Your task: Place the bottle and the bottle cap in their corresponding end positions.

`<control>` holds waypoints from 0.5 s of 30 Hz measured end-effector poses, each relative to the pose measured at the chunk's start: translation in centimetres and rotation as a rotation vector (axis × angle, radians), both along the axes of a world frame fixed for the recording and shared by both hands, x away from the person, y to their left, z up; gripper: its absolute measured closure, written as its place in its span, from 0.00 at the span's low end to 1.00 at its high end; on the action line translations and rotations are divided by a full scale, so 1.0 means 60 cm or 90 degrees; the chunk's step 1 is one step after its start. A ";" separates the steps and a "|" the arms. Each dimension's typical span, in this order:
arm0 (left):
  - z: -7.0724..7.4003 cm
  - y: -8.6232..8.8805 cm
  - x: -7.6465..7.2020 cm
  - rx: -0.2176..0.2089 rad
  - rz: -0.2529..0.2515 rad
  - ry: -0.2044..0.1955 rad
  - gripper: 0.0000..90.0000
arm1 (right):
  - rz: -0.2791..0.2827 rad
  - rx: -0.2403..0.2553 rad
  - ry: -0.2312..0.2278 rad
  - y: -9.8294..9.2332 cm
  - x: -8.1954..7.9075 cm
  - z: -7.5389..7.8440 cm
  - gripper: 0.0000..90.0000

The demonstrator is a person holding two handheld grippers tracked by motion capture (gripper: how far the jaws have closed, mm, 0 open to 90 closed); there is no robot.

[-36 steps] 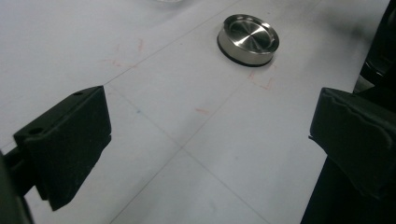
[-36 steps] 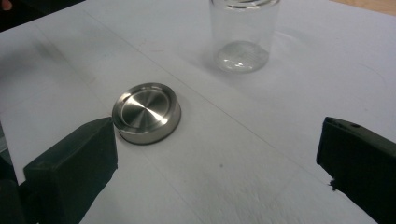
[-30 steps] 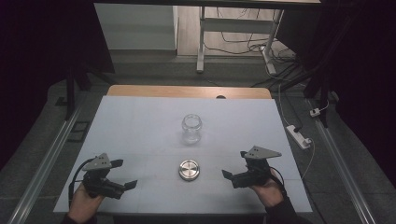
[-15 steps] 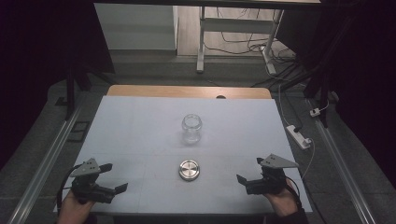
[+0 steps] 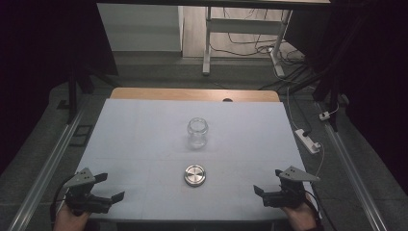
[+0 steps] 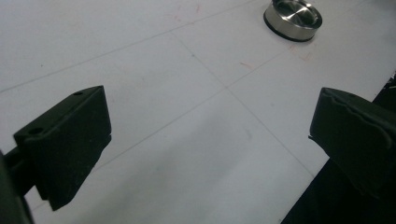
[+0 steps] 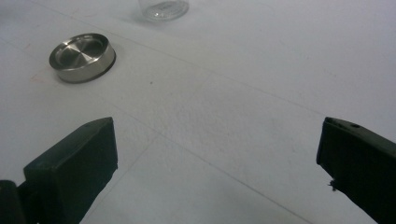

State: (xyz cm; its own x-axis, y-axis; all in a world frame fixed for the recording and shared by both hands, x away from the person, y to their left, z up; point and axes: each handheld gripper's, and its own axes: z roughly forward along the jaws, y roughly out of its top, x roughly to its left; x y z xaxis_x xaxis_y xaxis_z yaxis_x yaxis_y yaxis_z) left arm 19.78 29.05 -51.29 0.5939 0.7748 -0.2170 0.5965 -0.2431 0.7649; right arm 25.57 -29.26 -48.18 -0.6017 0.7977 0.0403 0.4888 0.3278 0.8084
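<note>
A clear glass jar (image 5: pixel 197 132) stands upright with no lid near the middle of the white table (image 5: pixel 139 125). Its round metal lid (image 5: pixel 195 175) lies flat a little nearer to me, apart from the jar. My left gripper (image 5: pixel 110 186) rests at the near left corner, open and holding nothing. In the left gripper view the jaws (image 6: pixel 210 109) stand wide apart, and the lid (image 6: pixel 293 18) lies far ahead at the upper right. My right gripper (image 5: pixel 267 181) is at the near right corner, also open and holding nothing. The right gripper view (image 7: pixel 219 135) shows the lid (image 7: pixel 82 56) ahead to the left and the jar's base (image 7: pixel 163 8) at the top edge.
A wooden strip (image 5: pixel 192 94) borders the table's far edge. A white power strip (image 5: pixel 308 140) lies on the floor to the right. Metal rails (image 5: pixel 53 159) run along both sides. Desk legs and cables stand beyond the far edge.
Both hands have drawn back toward the near edge and moved outward to the corners, farther from the lid. The jar and lid have not moved.
</note>
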 end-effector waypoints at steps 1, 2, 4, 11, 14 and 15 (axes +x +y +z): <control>-0.002 0.001 -0.001 0.001 0.002 0.002 0.00 | -0.002 -0.001 0.002 -0.001 -0.002 -0.001 0.00; -0.003 0.002 -0.002 0.002 0.003 0.004 0.00 | -0.003 -0.001 0.005 -0.003 -0.003 -0.003 0.00; -0.006 0.004 -0.005 0.003 0.008 0.007 0.00 | -0.006 -0.004 0.009 -0.006 -0.006 -0.006 0.00; -0.015 0.010 -0.016 0.023 0.024 0.018 0.00 | -0.015 -0.016 0.028 -0.015 -0.019 -0.016 0.00; -0.017 0.010 -0.021 0.035 0.031 0.019 0.00 | -0.017 -0.027 0.040 -0.016 -0.022 -0.020 0.00; -0.017 0.010 -0.022 0.037 0.033 0.020 0.00 | -0.019 -0.028 0.039 -0.017 -0.023 -0.020 0.00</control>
